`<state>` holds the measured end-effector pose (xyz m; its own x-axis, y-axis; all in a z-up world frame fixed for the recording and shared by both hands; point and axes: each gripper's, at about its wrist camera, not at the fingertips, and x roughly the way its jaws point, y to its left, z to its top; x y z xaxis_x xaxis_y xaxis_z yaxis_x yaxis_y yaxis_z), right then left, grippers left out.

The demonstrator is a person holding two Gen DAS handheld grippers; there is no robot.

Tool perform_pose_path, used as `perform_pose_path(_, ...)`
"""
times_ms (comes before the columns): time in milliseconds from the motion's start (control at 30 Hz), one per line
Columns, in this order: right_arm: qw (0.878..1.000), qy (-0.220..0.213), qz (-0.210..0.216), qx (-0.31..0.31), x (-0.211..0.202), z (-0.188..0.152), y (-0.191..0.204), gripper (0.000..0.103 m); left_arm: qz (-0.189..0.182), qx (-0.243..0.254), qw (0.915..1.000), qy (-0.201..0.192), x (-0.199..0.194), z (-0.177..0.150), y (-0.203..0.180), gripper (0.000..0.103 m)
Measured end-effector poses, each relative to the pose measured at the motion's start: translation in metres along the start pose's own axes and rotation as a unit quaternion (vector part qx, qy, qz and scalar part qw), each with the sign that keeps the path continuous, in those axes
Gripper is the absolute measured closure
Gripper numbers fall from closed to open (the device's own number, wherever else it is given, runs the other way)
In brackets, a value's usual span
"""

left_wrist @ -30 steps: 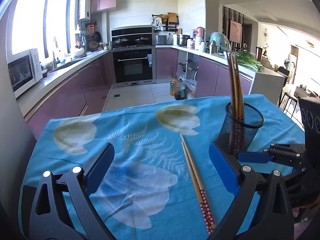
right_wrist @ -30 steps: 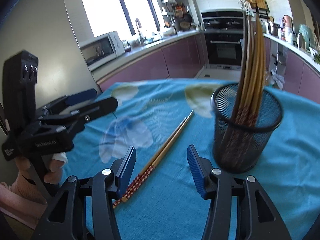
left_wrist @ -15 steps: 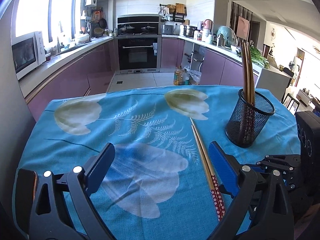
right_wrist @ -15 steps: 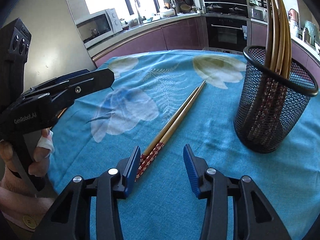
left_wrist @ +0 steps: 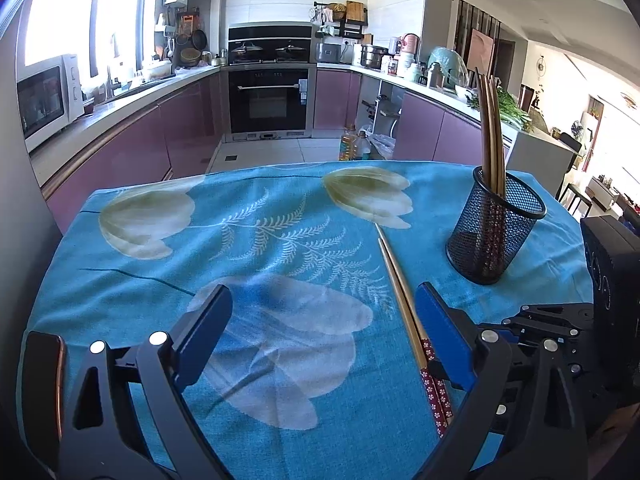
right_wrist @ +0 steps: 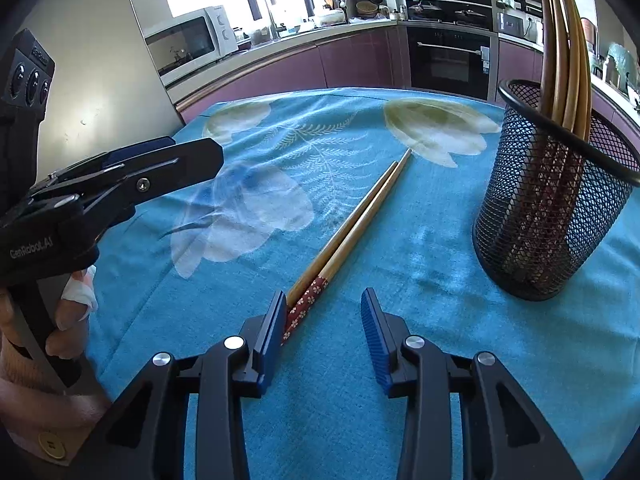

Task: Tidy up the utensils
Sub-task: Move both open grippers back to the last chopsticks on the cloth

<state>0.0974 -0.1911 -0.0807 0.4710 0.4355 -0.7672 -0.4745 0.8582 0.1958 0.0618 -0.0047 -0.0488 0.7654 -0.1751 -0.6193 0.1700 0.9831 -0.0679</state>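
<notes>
Right wrist view: left gripper (right_wrist: pixel 192 156) reads "GenRobot.AI", jaws apart; right gripper (right_wrist: pixel 324 320) jaws closing, unclamped, around chopsticks (right_wrist: pixel 348 228).

My right gripper (right_wrist: pixel 324 334) points steeply down at the pair of chopsticks (right_wrist: pixel 352 224); its jaws have just been closing, and the patterned ends lie against my left pad with a gap left to the other pad. My left gripper (left_wrist: pixel 322 334) hangs to the left of the chopsticks, jaws spread wide with nothing between them. My left hand (right_wrist: pixel 60 312) wraps its handle.
</notes>
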Motion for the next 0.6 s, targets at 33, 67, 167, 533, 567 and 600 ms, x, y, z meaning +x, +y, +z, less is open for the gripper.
perform_pose_path(33,1.000,0.000,0.000,0.001,0.000,0.000,0.000,0.068,-0.001,0.001,1.0000,0.000,0.001,0.000,0.000,0.012)
perform_pose_path(67,1.000,0.001,-0.001,0.002,0.000,0.000,-0.001,0.069,-0.001,0.001,1.0000,0.000,0.001,-0.001,0.000,0.012)
perform_pose_path(167,1.000,0.005,-0.001,0.006,-0.001,0.001,-0.003,0.071,-0.005,0.000,1.0000,0.002,0.002,-0.001,0.000,0.012)
perform_pose_path(533,0.999,0.016,0.005,0.047,-0.009,-0.002,-0.027,0.076,-0.029,0.032,0.9985,0.034,0.017,-0.009,-0.019,0.023)
perform_pose_path(567,0.999,0.016,0.006,0.050,-0.009,-0.001,-0.029,0.076,-0.032,0.036,0.9981,0.038,0.019,-0.010,-0.021,0.024)
perform_pose_path(600,0.998,0.016,0.008,0.052,-0.009,-0.001,-0.031,0.076,-0.035,0.040,0.9977,0.043,0.021,-0.011,-0.024,0.025)
